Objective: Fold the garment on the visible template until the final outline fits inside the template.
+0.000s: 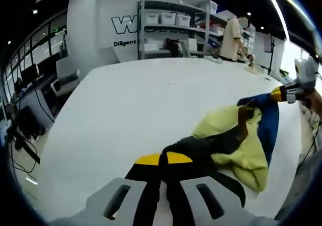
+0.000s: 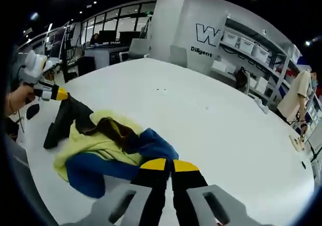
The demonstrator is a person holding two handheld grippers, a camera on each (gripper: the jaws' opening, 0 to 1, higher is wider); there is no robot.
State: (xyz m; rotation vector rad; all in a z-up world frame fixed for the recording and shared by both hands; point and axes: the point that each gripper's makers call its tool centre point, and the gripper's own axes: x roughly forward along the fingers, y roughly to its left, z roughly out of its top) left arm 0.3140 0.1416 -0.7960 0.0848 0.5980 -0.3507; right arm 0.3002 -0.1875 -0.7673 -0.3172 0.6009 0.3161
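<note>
I have the garment [image 1: 236,140] pinched at two ends and stretched loosely between my hands over the white worktop [image 1: 141,105]. My left gripper [image 1: 163,161] has its fingers closed down narrow on the dark, blackish part of the cloth, which runs straight out ahead of the tips. My right gripper [image 2: 170,166] is likewise pressed shut on the blue part, which bunches just beyond its fingertips. In the right gripper view the left gripper [image 2: 50,92] appears far off to the side, with the dark cloth hanging from it down to the worktop.

Between the two grips the garment is a crumpled heap: yellow-green in the middle, blue on one flank, dark on the other, folded over itself with no clean edges. I can't make out any template outline on the worktop from here.

My judgement: the task is at an early stage. The garment needs spreading flat before any real fold, and every fold remains.
</note>
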